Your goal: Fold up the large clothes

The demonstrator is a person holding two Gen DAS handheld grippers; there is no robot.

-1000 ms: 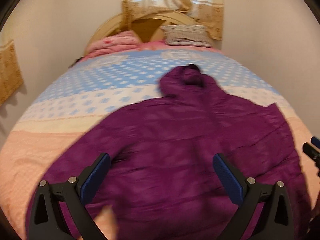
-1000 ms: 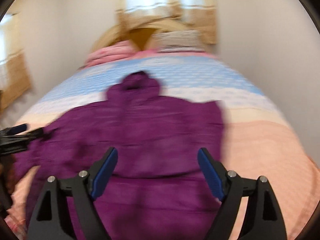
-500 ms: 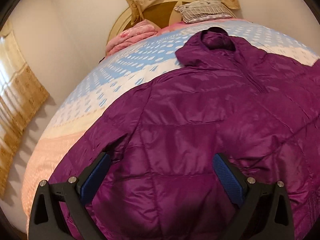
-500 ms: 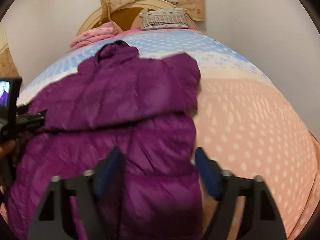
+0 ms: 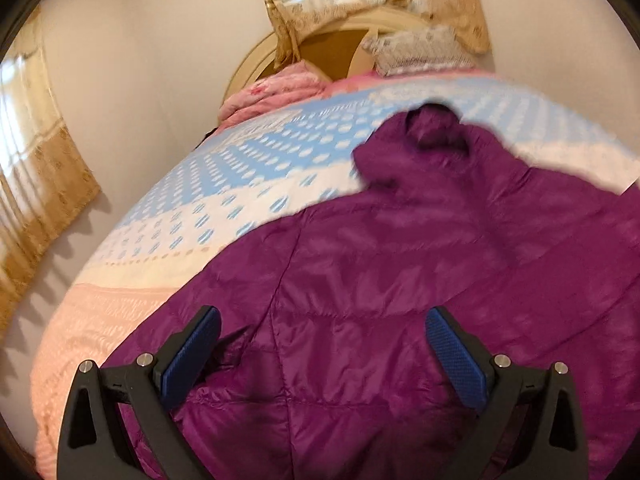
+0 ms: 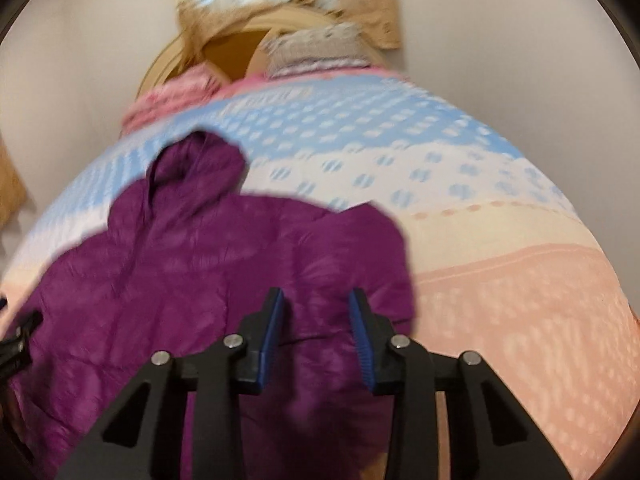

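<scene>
Across the bed (image 5: 168,216) lies a purple jacket (image 5: 400,280), spread over the peach and white bands of the spotted cover with its hood (image 5: 432,128) reaching onto the blue band, toward the headboard (image 5: 332,46); the quilted front faces up; in the right wrist view the jacket (image 6: 200,272) has its right side folded inward, so that a rounded edge sits just beside bare peach cover (image 6: 520,320). Left tongs (image 5: 322,356) hang released, blue pads wide apart, low over the jacket's lower left part, nothing between them; the left pad (image 5: 192,356) sits by a dark crease near the jacket's edge. Right tongs (image 6: 316,332) have narrowed to a small gap over the folded side; purple cloth shows in that gap, but through the blur I cannot tell whether they pinch it or only hover. At the head of the bed rest a pink folded blanket (image 5: 272,92) on the left and a grey pillow (image 5: 420,50) on the right; curtains (image 5: 36,184) hang on the left wall and behind the headboard.
</scene>
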